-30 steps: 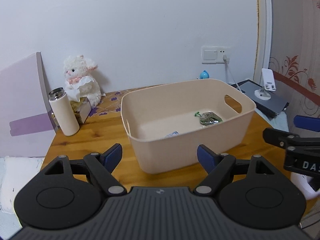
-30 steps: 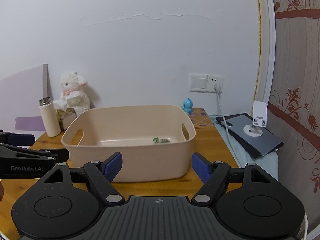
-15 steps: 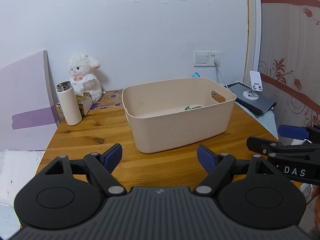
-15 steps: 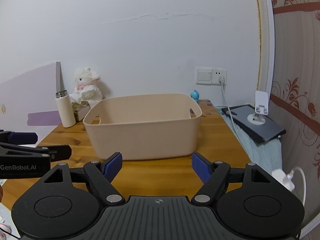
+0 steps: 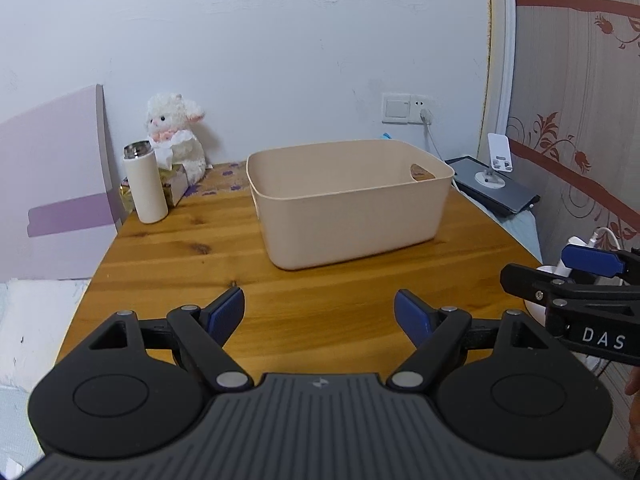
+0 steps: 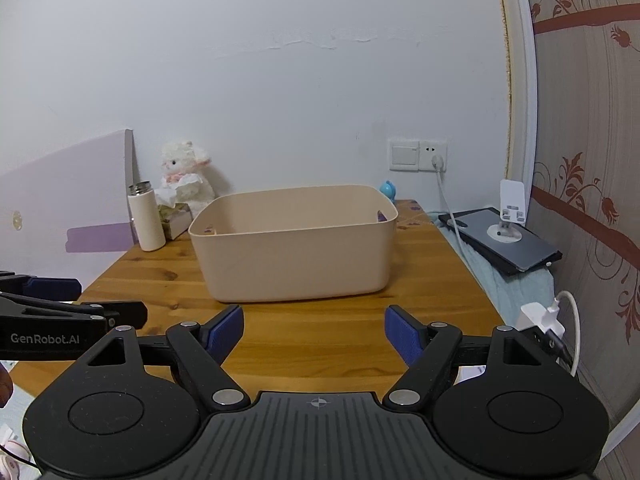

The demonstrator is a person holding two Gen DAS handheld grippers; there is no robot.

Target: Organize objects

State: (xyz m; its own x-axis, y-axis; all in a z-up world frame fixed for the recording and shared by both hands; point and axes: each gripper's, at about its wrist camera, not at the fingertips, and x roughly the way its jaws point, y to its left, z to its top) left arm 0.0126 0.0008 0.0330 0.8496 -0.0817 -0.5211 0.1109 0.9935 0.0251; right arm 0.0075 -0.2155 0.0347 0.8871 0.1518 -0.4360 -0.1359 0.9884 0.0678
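A beige plastic bin [image 5: 352,208] stands in the middle of the wooden table [image 5: 192,248]; it also shows in the right wrist view [image 6: 296,252]. From this height its inside is hidden. My left gripper [image 5: 319,314] is open and empty, low over the table's near edge, well short of the bin. My right gripper [image 6: 314,332] is open and empty too, beside the left one and equally far back. Each gripper shows at the edge of the other's view.
A white thermos [image 5: 145,182], a plush lamb [image 5: 176,136] and a small box stand at the table's back left. A lilac board [image 5: 52,176] leans at the left. A tablet with a phone stand [image 5: 496,184] and a charger cable lie off the right edge.
Both grippers have drawn back and dropped lower away from the bin. The items inside the bin, visible a second ago, are now hidden behind its wall. Both stay open.
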